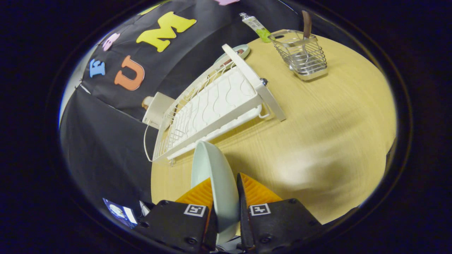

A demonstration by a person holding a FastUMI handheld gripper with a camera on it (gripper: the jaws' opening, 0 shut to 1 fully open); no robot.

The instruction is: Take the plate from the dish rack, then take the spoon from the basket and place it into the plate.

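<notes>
The gripper point(226, 197) has both fingers pinching the pale plate point(213, 176) by its rim, the plate held on edge just off the near end of the white dish rack point(212, 106) and above the wooden table point(317, 141). It looks stiff, glazed, probably slick and breakable, so that thin rim grip wants a gentle set-down on the broad open tabletop beside the rack, well inside the table edge. Beyond the rack stands the wire basket point(303, 58) with the spoon point(306, 24) upright, its handle the obvious place to grab.
</notes>
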